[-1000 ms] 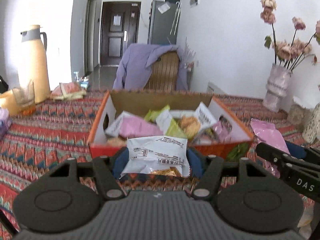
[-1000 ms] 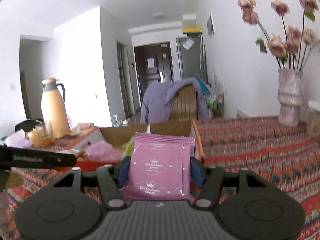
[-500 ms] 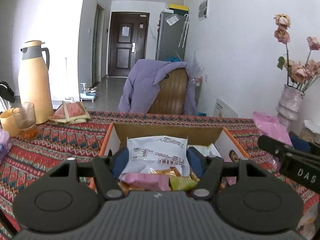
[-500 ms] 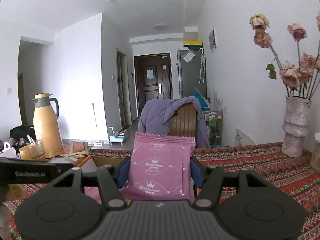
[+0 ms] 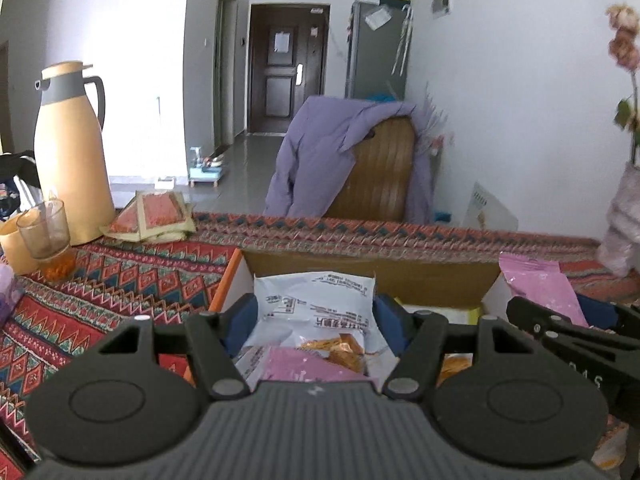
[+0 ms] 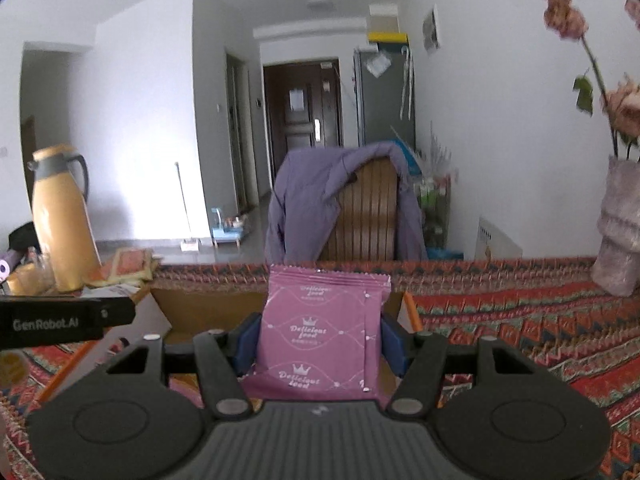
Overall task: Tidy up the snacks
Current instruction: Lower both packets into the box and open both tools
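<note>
Now both packets are up over the cardboard box (image 5: 372, 276), which sits near the far edge of the counter (image 5: 120, 276) with its patterned cloth. Left hand-held gripper (image 5: 316, 316) is clamped on a white snack packet (image 5: 316, 300), pads squeezing its sides; right hand-held gripper (image 6: 320, 340) is clamped on a pink snack packet (image 6: 320, 332), held upright just this side of the box's back wall. These look light and soft, crinkly film with air inside, so I'd judge a side pinch across the middle is the sensible hold: squeeze too hard and the contents may crush, too loosely and slick film could slide out. Inside the box, more packets show under the white one, a pink one and something orange, but the gripper body covers most of the floor, so free space is hard to judge. Right edge of the left view cuts off the vase (image 5: 624, 220), and a thermos (image 5: 72, 160) stands towards the far left corner, well apart.
</note>
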Action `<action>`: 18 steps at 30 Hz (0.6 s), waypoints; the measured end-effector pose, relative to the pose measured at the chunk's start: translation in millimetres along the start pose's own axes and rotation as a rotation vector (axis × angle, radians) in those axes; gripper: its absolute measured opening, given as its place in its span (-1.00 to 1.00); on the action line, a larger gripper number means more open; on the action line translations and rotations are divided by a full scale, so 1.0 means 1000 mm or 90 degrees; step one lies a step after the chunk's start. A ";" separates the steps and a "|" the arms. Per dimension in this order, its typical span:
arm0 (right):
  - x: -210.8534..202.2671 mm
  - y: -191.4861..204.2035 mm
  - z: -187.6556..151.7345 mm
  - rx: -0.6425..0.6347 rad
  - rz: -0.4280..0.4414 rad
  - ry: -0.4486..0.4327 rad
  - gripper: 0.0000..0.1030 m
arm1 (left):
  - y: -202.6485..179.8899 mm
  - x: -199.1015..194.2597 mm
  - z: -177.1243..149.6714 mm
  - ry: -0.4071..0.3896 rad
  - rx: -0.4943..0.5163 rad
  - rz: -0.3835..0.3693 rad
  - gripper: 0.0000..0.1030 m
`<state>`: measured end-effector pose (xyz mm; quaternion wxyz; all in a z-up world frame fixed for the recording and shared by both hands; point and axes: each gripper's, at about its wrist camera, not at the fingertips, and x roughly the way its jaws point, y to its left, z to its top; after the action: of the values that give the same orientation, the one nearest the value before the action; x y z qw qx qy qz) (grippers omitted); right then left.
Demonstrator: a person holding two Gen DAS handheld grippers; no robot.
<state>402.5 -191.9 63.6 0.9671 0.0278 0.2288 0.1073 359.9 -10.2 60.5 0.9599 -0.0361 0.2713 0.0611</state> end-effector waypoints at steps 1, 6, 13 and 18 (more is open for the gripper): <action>0.007 0.001 -0.001 0.000 -0.002 0.015 0.18 | 0.000 0.005 -0.003 0.007 0.002 0.004 0.28; 0.021 0.000 -0.012 0.005 -0.008 0.054 0.21 | 0.007 0.014 -0.013 0.028 -0.006 0.002 0.44; 0.006 -0.015 -0.016 0.064 0.032 0.045 1.00 | 0.026 -0.004 -0.017 -0.015 -0.018 -0.001 1.00; -0.024 -0.016 -0.023 0.046 0.036 0.016 1.00 | 0.046 -0.033 -0.023 -0.045 -0.030 -0.031 1.00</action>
<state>374.2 -213.0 52.1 0.9592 0.0679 0.2434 0.1269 314.3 29.4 56.5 0.9690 -0.0630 0.2345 0.0451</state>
